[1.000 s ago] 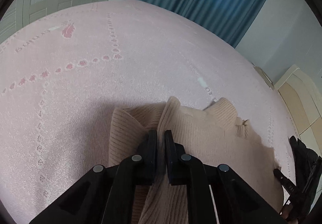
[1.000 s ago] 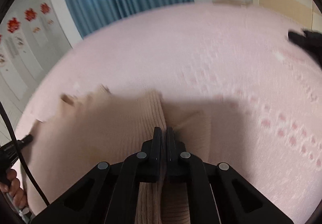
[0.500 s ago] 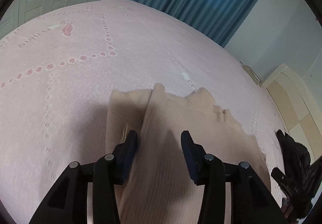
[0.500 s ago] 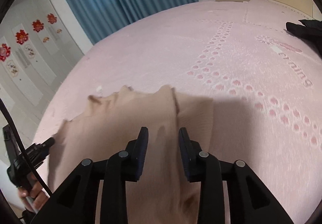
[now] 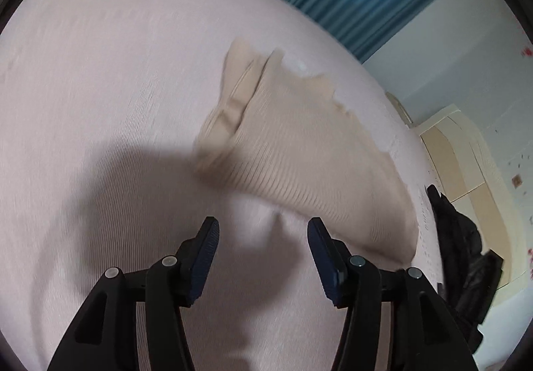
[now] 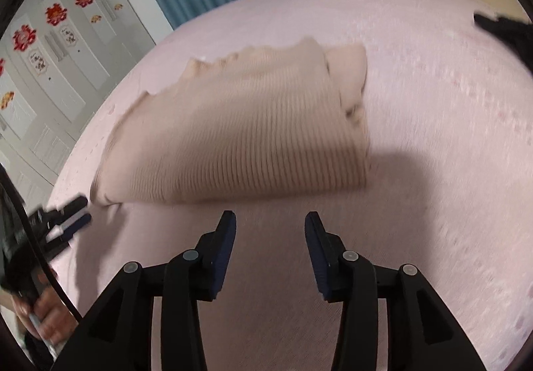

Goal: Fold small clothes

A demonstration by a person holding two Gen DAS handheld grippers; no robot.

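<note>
The sweater (image 6: 240, 134), folded on the bed (image 6: 433, 104), looks soft, light and floppy, best pinched at a corner or hem, while both grippers (image 5: 263, 234) (image 6: 270, 227), jaws just opened and empty, sit apart from it.

The folded sweater (image 6: 240, 131) lies flat on the bed (image 6: 433, 154), ahead of both sets of tongs and apart from them. The left tongs (image 5: 263, 231) and the right tongs (image 6: 270, 221) hang over bare bedding. A dark garment (image 5: 463, 237) lies near the bed's edge, beyond the sweater.
</note>
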